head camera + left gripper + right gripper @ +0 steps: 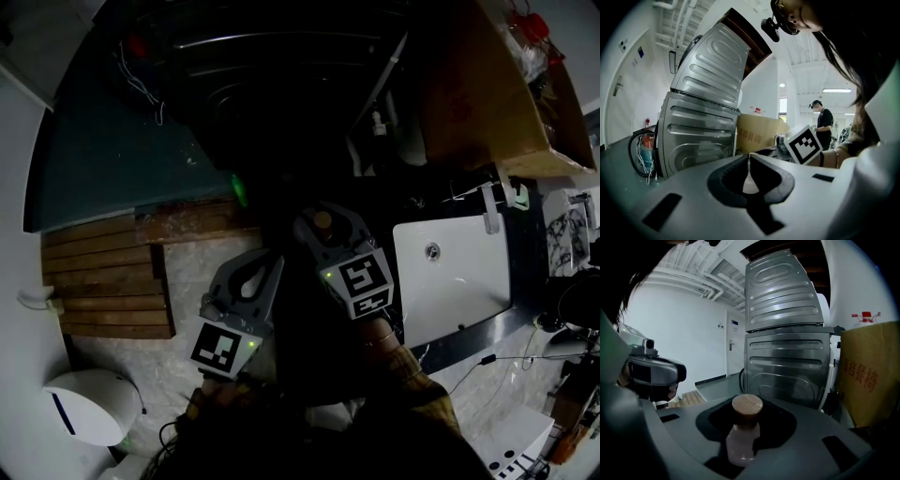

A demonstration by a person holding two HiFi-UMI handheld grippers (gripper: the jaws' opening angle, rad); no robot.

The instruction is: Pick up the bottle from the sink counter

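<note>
- Two grippers are seen in the head view, the left gripper (251, 274) lying at 7 o'clock of the right gripper (322, 223).
- The bottle (739, 439) is clamped between the right gripper's jaws, its wooden cap (747, 407) at 12 o'clock.
- The left gripper's jaws are pressed together, with nothing between them.
- The white sink (459, 281) is seen at 3 o'clock of the held bottle.

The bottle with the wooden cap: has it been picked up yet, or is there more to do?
Done: the right gripper grips the bottle just below its wooden cap. In hand: it holds the bottle left of the sink, while the left gripper is shut and empty. Left: probably only lifting it away, as the pictures don't show whether it has cleared the counter.
</note>
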